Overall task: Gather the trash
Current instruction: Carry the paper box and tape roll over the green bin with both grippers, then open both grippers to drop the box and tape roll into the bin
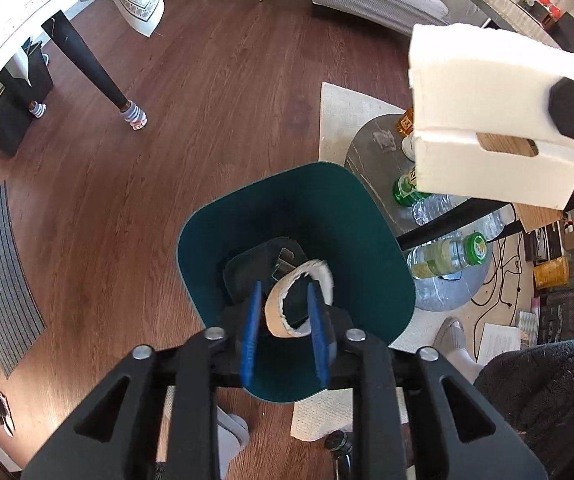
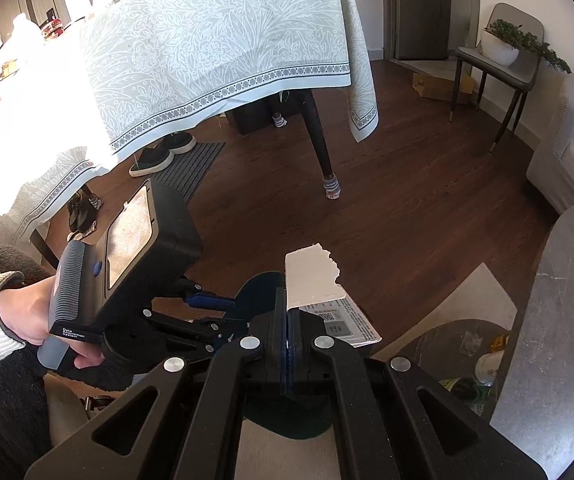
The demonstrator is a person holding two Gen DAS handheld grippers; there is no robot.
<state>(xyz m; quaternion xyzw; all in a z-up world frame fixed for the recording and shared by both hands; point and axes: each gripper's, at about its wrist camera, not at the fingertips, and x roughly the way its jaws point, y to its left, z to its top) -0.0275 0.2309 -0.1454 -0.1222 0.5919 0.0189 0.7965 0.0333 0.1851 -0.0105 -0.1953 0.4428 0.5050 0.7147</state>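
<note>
From the left wrist view, my left tool [image 1: 285, 332] points steeply down into the teal bin [image 1: 367, 216], a smooth, rounded-square container standing on the wood-grain floor [image 1: 167, 140]. Its blue pads [image 1: 251, 336] stand slightly apart; no earlier frame is available for comparison. Between them lies a curled strip of torn cardboard [image 1: 287, 300], tan outside with a ragged white edge; the pads do not press on it, and it sits inside the bin above dark scraps at the bottom. At upper right, a white cardboard box [image 1: 483, 120] with rough torn edges and a thumb notch hangs in the air, clamped by a black finger of the right tool. Just beside the bin is a round, grey stone-look counter [image 1: 367, 156] carrying clear plastic bottles [image 1: 447, 256] with green caps. From the right wrist view, my right tool [image 2: 290, 320] is angled downward with its pads fully closed on the white cardboard box [image 2: 315, 280], whose flat panel stands upright with a jagged top edge and a printed label on the side. To the left, a hand [image 2: 27, 312] in a knitted cuff grips the ribbed handle of the left tool [image 2: 207, 300], which is tilted down over the bin [image 2: 263, 284], only partly visible behind the fingers.
</note>
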